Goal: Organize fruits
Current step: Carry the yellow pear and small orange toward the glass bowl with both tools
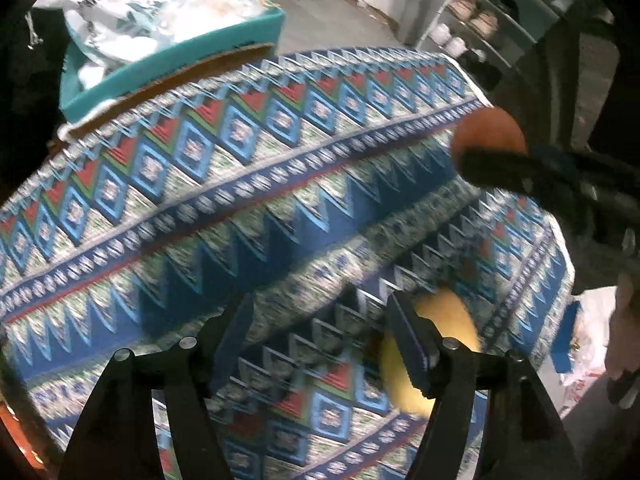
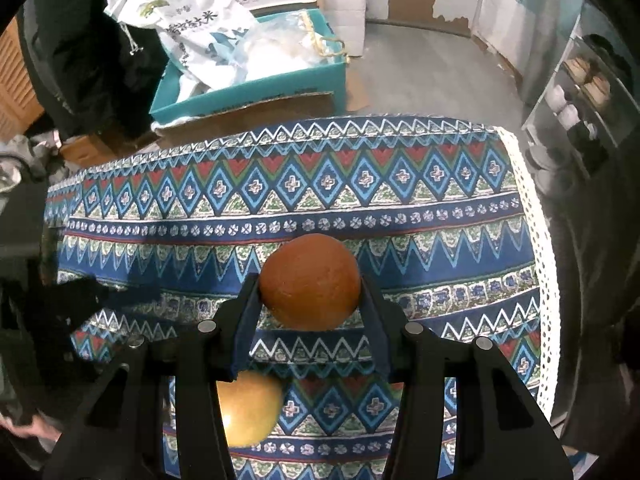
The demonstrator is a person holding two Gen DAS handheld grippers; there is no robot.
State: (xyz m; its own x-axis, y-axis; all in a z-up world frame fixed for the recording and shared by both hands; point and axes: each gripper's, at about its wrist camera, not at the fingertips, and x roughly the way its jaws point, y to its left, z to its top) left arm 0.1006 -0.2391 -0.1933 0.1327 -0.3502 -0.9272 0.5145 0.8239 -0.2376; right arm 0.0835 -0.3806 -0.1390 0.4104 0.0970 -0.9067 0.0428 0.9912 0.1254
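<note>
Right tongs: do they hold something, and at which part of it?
Yes. The right tongs hold the orange by its two opposite sides, at its widest part, above the tablecloth.

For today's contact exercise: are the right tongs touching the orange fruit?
Touching. The right wrist view shows the right tongs pressing both sides of the orange fruit, holding it above the tablecloth.

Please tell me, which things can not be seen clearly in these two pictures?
- Yellow fruit: right wrist view, lower part behind the right claw; left wrist view, half hidden by a left claw finger.
- Cloth: left wrist view, smeared by motion.
- Orange fruit: left wrist view, bottom hidden by the right claw.
</note>
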